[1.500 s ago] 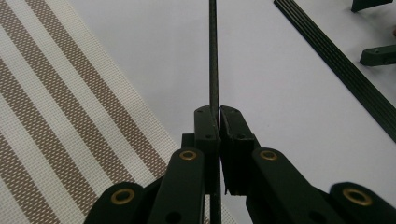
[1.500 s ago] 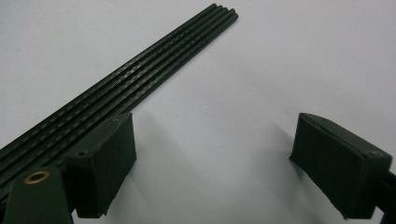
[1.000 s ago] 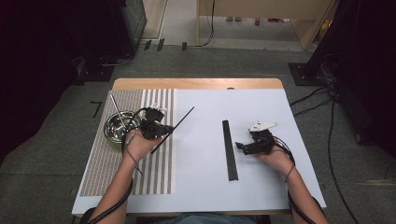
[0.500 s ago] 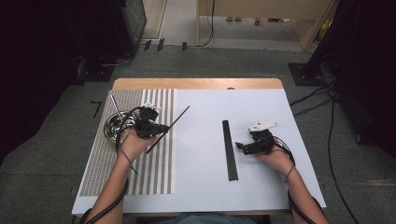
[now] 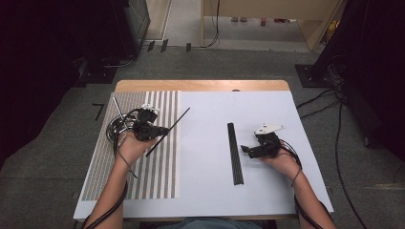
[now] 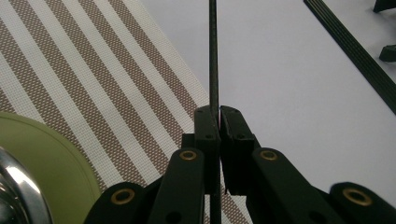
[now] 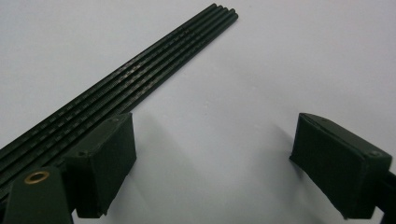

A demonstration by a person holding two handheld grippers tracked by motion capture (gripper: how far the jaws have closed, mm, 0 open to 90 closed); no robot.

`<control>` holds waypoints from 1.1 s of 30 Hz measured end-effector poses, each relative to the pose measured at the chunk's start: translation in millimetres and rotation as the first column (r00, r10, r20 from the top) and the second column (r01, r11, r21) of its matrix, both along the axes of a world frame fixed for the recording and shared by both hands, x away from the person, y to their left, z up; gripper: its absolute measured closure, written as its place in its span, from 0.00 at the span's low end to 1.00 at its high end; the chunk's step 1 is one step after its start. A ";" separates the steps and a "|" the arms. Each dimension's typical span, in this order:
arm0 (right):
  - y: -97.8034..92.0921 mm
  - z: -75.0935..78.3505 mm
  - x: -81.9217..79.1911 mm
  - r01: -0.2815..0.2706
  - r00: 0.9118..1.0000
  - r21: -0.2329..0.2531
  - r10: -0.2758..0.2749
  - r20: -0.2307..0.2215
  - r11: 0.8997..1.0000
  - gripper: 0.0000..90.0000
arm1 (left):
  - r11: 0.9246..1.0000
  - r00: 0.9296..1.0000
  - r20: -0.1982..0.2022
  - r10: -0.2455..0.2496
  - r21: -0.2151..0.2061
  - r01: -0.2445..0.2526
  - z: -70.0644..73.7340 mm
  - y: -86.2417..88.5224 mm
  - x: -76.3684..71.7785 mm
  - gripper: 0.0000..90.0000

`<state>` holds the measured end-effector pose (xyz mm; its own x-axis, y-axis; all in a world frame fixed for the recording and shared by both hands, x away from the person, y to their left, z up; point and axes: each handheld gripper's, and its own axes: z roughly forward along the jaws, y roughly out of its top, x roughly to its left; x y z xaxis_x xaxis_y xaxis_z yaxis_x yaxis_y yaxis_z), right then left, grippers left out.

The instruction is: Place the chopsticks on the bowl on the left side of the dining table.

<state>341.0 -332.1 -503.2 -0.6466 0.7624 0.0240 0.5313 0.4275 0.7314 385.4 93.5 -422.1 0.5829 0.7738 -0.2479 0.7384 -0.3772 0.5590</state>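
My left gripper hovers over the brown-striped mat, shut on a thin black rod that slants up to the right. In the left gripper view the rod runs straight up from my left gripper, whose jaws are pressed together on it. A bundle of several black rods lies flat on the white tabletop. My right gripper rests just right of it, open. In the right gripper view the bundle passes the left pad of my right gripper, with bare table between the jaws.
A metal bowl sits on the mat's far left with another rod leaning out of it. Its rim and a green dish show beside my left gripper. Cables trail over the floor at the right.
My left gripper has shifted a little to the left, toward the bowl, carrying the rod with it. The right gripper and the bundle have stayed put.
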 end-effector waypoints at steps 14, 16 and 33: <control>0.0 0.0 0.0 0.000 1.000 0.000 0.000 0.000 1.000 0.15 | 1.000 1.000 0.004 0.005 0.000 -0.005 3.7 10.1 -0.8 0.98; 0.0 0.0 0.0 0.000 1.000 0.000 0.000 0.000 1.000 0.15 | 1.000 1.000 0.007 0.009 -0.002 -0.009 4.7 11.9 -1.1 0.98; 0.0 0.0 0.0 0.000 1.000 0.000 0.000 -0.001 1.000 0.15 | 0.999 0.999 0.002 0.032 -0.002 -0.032 7.9 28.6 -0.9 0.98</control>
